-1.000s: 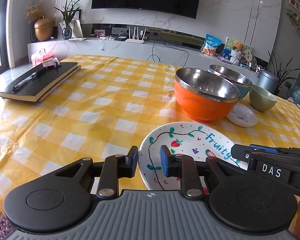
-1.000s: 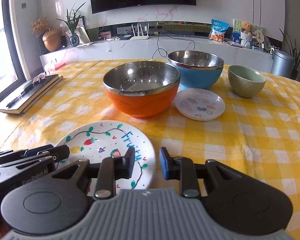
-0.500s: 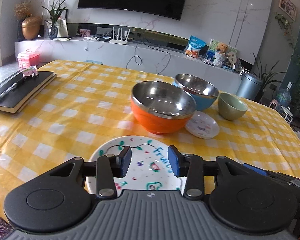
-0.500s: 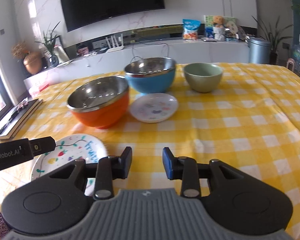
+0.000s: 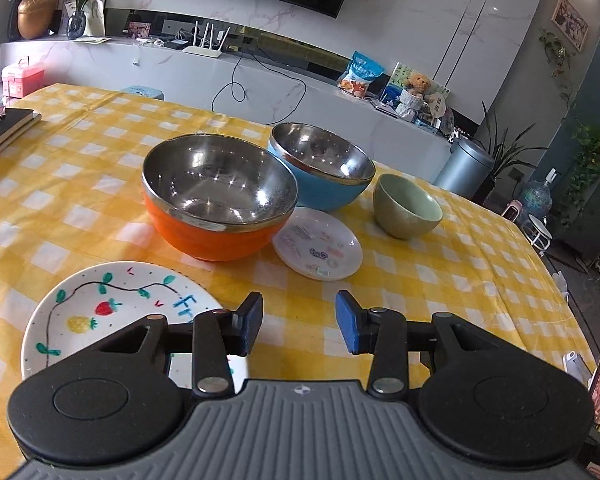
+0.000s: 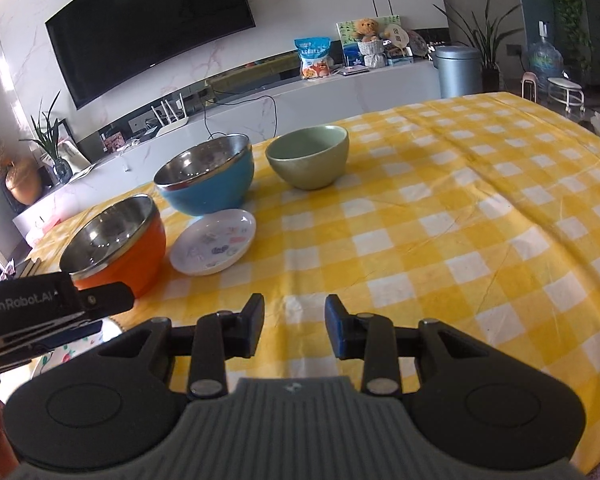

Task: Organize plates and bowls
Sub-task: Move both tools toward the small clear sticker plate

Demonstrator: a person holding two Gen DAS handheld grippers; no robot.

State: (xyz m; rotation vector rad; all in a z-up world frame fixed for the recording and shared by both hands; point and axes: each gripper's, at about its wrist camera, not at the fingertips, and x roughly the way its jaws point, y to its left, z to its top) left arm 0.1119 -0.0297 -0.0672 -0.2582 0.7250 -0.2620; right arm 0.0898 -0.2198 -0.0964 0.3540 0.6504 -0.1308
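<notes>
From the left wrist camera, the left gripper (image 5: 299, 326) hangs over the near edge of a table covered with a yellow checked cloth (image 5: 440, 280). Its jaws stand partly apart after widening a moment ago, and nothing lies between the blue pads; only cloth shows in the gap. Just below and left of the left finger lies a large white plate (image 5: 112, 308) painted with a vine, a strawberry and a pineapple; the gripper body hides its near edge. Beyond it stands an orange bowl (image 5: 216, 208) with a shiny steel inside, and touching or almost touching it behind is a blue bowl (image 5: 322, 168), also steel-lined. A small white plate (image 5: 318, 248) with stickers lies in front of the blue bowl, just beside the orange one. A green bowl (image 5: 406, 206) stands alone to the right of the small plate. Dark books (image 5: 4, 132) lie at the far left edge of the table.

From the right wrist camera, the right gripper (image 6: 295, 326) is also partly open, having parted a little just before, and it holds nothing; bare cloth (image 6: 480, 220) fills the gap. The left gripper's finger (image 6: 60, 300) reaches in from the left edge, above a sliver of the painted plate (image 6: 74, 350). Further back sit the orange bowl (image 6: 116, 240), the small plate (image 6: 214, 246), the blue bowl (image 6: 208, 178) and the green bowl (image 6: 308, 158), all upright on the table.
</notes>
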